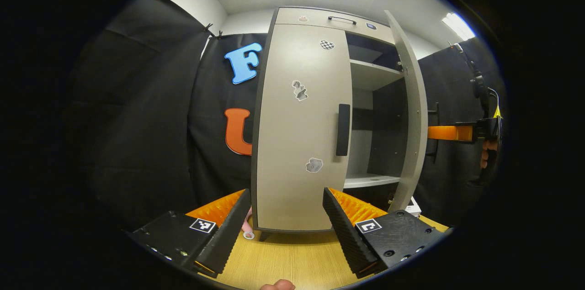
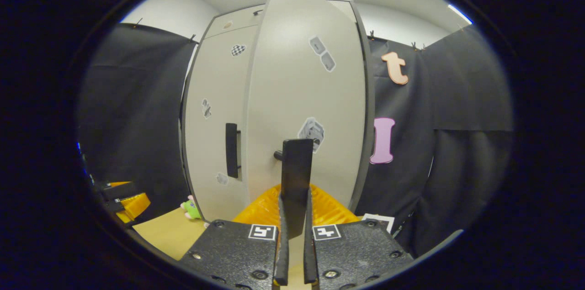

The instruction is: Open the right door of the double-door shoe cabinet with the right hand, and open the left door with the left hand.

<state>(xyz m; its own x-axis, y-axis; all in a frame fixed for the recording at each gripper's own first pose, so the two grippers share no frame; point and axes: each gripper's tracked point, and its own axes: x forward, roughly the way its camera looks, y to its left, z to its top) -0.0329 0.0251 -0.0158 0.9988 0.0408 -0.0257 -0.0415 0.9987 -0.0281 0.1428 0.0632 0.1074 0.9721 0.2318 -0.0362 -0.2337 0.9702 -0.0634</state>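
The grey double-door shoe cabinet [image 1: 299,112] stands on a wooden table. Its left door [image 1: 301,144] is closed, and the black vertical handle [image 1: 343,129] sits at that door's right edge. My left gripper [image 1: 285,219] is open, a short way in front of this door and touching nothing. The right door [image 1: 411,112] is swung outward, baring the shelves [image 1: 372,75]. In the right gripper view my right gripper [image 2: 295,205] is shut on the right door's black handle [image 2: 297,166], seen edge-on. The right gripper [image 1: 450,133] also appears orange at the far right of the left gripper view.
A pink toy and a white ring [image 1: 248,231] lie by the cabinet's left foot, and a green toy [image 2: 191,208] lies near it. A white box [image 1: 413,208] sits beyond the open door. A drawer with a handle [image 1: 342,19] tops the cabinet. Black cloth surrounds the booth.
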